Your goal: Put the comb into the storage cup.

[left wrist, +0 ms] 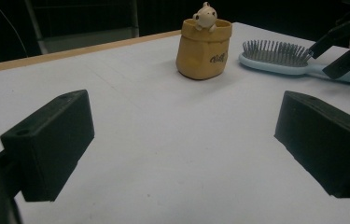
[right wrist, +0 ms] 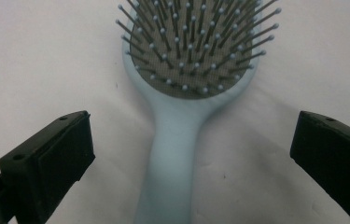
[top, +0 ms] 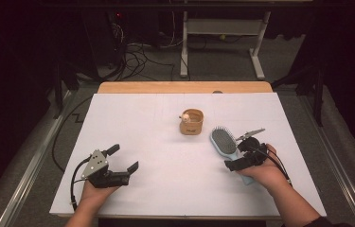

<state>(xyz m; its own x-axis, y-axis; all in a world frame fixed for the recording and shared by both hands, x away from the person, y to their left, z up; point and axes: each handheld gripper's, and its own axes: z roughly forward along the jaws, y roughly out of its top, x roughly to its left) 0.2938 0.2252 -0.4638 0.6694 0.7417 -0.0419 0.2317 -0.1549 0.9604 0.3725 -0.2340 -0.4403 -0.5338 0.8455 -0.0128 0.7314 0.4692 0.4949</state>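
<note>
While right tool (right wrist: 191,154) straddles hairbrush (right wrist: 182,116) spread, seemingly untouching, pouch (top: 191,122) nearby, left tool (top: 124,158) spread.

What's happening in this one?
A person works at a white-covered table with a gripper in each hand. The right gripper is over the handle of a light blue hairbrush, jaws wide open on either side of it, not yet closed. The brush lies flat, bristles up. The left gripper rests apart on the table, open, holding nothing. A small tan pot with a little figure at its rim stands just beyond the brush.
</note>
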